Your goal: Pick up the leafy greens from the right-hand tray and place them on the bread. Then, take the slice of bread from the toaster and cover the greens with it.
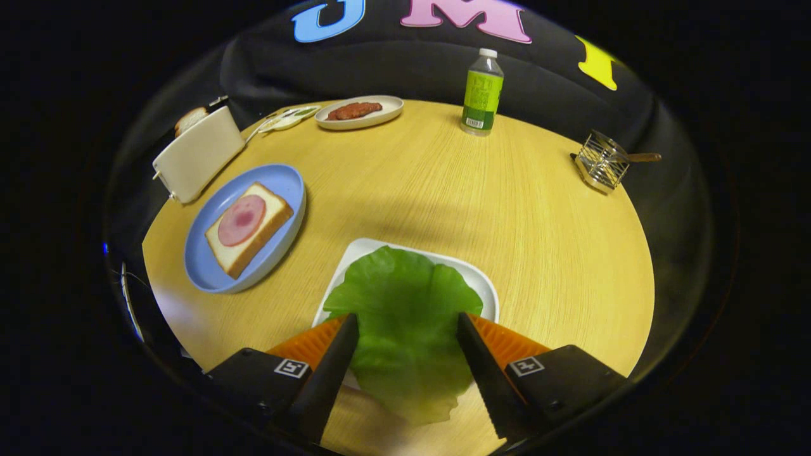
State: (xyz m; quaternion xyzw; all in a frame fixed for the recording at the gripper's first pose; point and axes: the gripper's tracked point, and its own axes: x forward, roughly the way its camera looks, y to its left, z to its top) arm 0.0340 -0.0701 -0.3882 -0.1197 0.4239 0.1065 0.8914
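A big green lettuce leaf [405, 297] lies on a white tray [483, 282], its near edge hanging over the tray onto the round wooden table [481, 209]. My gripper [407, 316] is open, its two fingers spread wide above the leaf, one to each side of its middle. Beyond and to the left, a blue plate [209, 269] holds a bread slice [261, 234] topped with a round of ham [241, 220]. Behind that plate stands a white toaster [199, 154] with a slice of bread [190, 118] sticking out of its slot.
At the back of the table are a white oval plate [374, 118] with browned meat, a small dish [288, 118] beside it, and a green-labelled bottle [482, 93]. A wire rack [602, 163] with a wooden handle sits at the far right edge.
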